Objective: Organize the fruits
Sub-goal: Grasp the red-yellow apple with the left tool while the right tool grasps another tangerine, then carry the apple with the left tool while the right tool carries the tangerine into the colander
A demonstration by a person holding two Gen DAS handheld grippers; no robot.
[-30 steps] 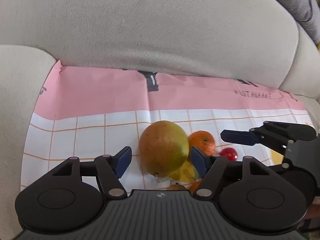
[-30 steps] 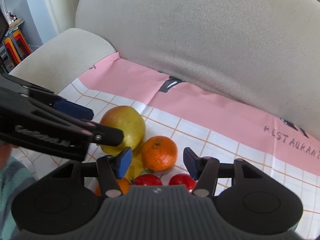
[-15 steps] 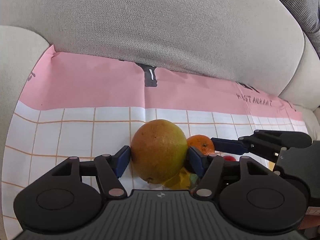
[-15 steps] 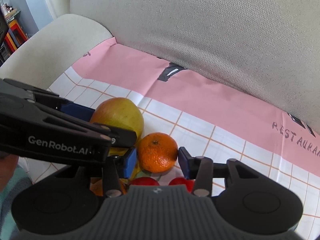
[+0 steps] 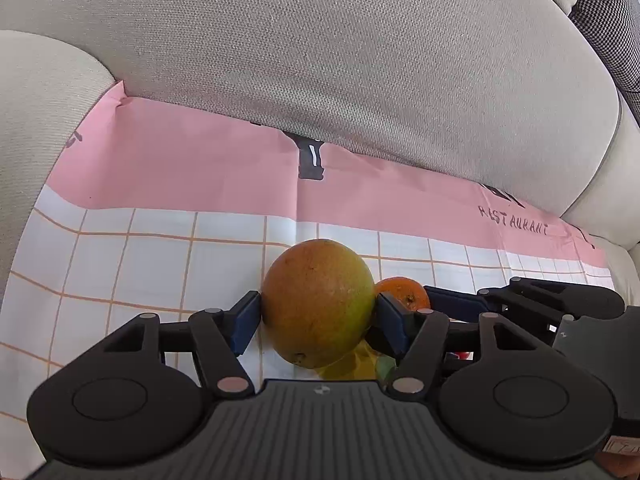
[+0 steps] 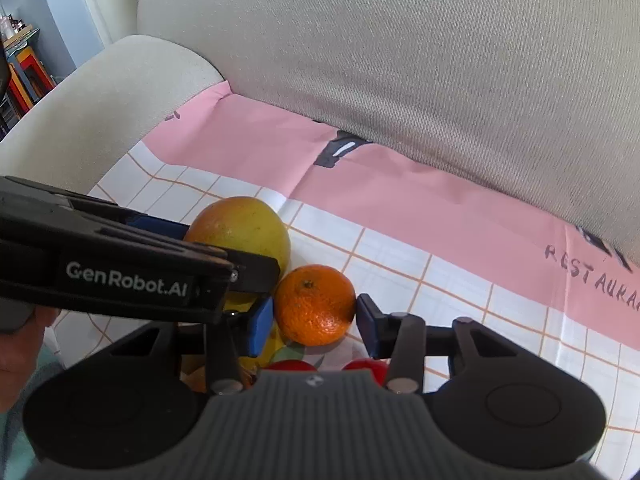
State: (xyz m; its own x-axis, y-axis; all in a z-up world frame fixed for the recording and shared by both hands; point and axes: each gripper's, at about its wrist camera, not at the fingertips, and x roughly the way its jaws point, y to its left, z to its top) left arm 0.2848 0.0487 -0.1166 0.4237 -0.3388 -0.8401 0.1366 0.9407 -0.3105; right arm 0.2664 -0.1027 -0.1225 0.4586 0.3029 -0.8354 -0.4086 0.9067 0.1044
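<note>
A large yellow-orange mango (image 5: 318, 302) sits in a pile of fruit on a pink and white checked cloth (image 5: 168, 184). My left gripper (image 5: 316, 316) is shut on the mango, both blue pads against its sides. An orange (image 6: 316, 304) lies right of the mango (image 6: 244, 232). My right gripper (image 6: 314, 320) is shut on the orange, pads touching both sides. Two red fruits (image 6: 292, 365) and a yellow fruit (image 6: 268, 348) lie below, partly hidden by the gripper body.
The cloth (image 6: 400, 208) covers a beige sofa seat. The backrest (image 5: 320, 60) rises just behind and an armrest (image 6: 100, 92) stands at the left. The left gripper's body (image 6: 120, 272) crosses close in front of the right one.
Both grippers have closed in: the left pads now press the mango and the right pads now touch the orange. Both cameras have moved forward and lower toward the fruit.
</note>
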